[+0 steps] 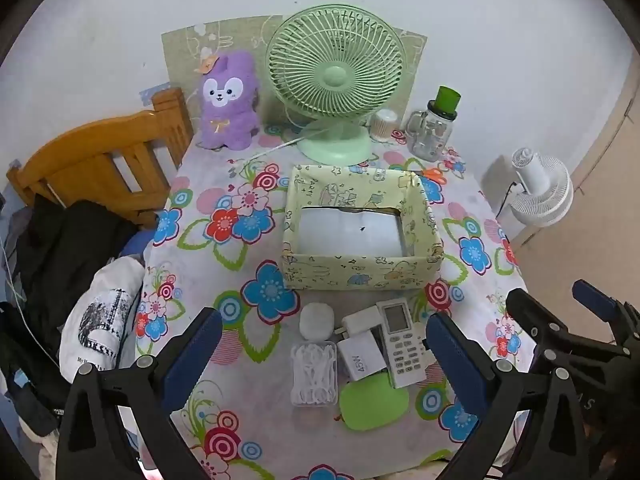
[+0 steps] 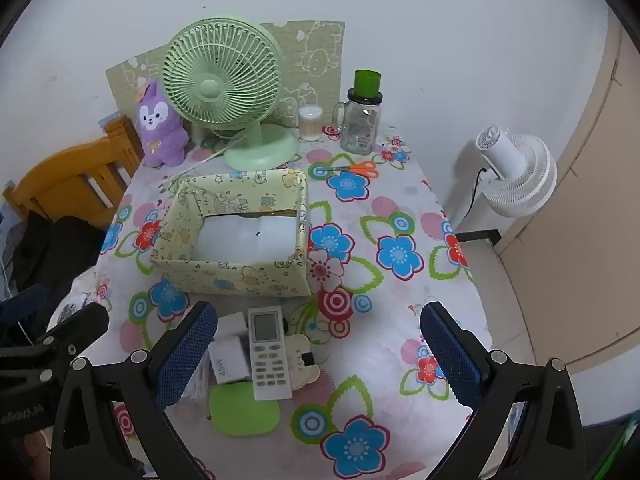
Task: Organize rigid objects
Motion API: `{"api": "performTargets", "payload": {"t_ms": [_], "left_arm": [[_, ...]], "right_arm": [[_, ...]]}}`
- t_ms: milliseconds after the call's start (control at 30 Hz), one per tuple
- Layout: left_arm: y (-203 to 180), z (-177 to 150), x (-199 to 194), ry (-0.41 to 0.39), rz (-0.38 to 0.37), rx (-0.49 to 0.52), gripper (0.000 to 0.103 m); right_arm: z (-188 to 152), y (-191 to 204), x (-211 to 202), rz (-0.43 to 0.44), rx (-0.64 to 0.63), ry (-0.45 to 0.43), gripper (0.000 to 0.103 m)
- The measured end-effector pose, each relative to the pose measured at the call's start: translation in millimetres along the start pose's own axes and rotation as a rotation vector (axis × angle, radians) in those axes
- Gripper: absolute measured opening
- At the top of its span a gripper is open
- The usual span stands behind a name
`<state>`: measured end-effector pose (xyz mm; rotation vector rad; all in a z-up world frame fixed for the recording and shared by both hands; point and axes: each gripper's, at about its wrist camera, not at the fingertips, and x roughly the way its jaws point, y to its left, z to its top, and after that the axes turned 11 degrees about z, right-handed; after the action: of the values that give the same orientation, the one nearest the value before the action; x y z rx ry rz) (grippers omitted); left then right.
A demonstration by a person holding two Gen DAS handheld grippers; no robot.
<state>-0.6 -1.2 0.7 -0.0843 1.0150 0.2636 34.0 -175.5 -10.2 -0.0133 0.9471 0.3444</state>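
Left edge: a wooden chair point(image 1: 100, 160) draped with dark clothing stands against the counter point(image 1: 248, 420); what lies under the clothes cannot be made out.
Left gripper point(image 1: 324, 344): jaws stand wide apart with nothing between the pads, hovering over the near cluster of small things; its lower body is cut off by the frame.
Clear box point(image 1: 314, 372): leftmost of the cluster, see-through, filled with small white pieces too fine to identify.
White round case point(image 1: 316, 320): just behind the clear box, smooth, featureless.
Chargers point(image 1: 362, 354): two white blocks side by side, the nearer printed "45W"; in the right wrist view a blue pad partly hides them.
Green case point(image 1: 374, 406): flat, rounded, bright green, nearest the counter edge, its far end tucked under the remote.
Remote control point(image 1: 402, 340): white, grey screen and rows of buttons, lying lengthwise and overlapping the chargers and a pale bear-shaped thing point(image 2: 304, 360) that shows only in the right wrist view.
Patterned box point(image 1: 360, 232): open-topped, pale yellow with cartoon prints, white lining inside, behind the cluster near the counter's middle.
Back row: purple plush point(image 1: 228, 100), green fan point(image 1: 336, 80), swab jar point(image 1: 384, 122), glass mug with green lid point(image 1: 434, 128).
Scissors point(image 2: 354, 169): orange handles, mostly hidden behind the box in the left wrist view.
Right gripper point(image 2: 318, 354): jaws spread wide, gripping nothing, above the remote's side of the cluster.
Far right: a white fan point(image 2: 516, 176) stands off the counter.
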Motion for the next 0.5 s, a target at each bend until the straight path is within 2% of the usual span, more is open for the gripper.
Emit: {"api": "performTargets", "payload": {"t_ms": [133, 333, 367, 500], "left_arm": [[-3.3, -2.9, -6.0, -0.033, 0.005, 0.013, 0.103], [-12.1, -2.6, -6.7, -0.032, 0.013, 0.01, 0.103], [-2.7, -1.9, -8.4, -0.031, 0.003, 0.004, 0.103], [-3.7, -3.2, -10.3, -0.045, 0.014, 0.012, 0.103]], "right_arm": [[0.2, -1.9, -2.4, -0.008, 0.002, -0.008, 0.102], [0.4, 6.3, -9.0, -0.009, 0.002, -0.014, 0.102], [-0.7, 6.2, -12.0, -0.005, 0.0, -0.017, 0.102], [-4.4, 7.5, -13.9, 0.0, -0.002, -0.02, 0.102]]}}
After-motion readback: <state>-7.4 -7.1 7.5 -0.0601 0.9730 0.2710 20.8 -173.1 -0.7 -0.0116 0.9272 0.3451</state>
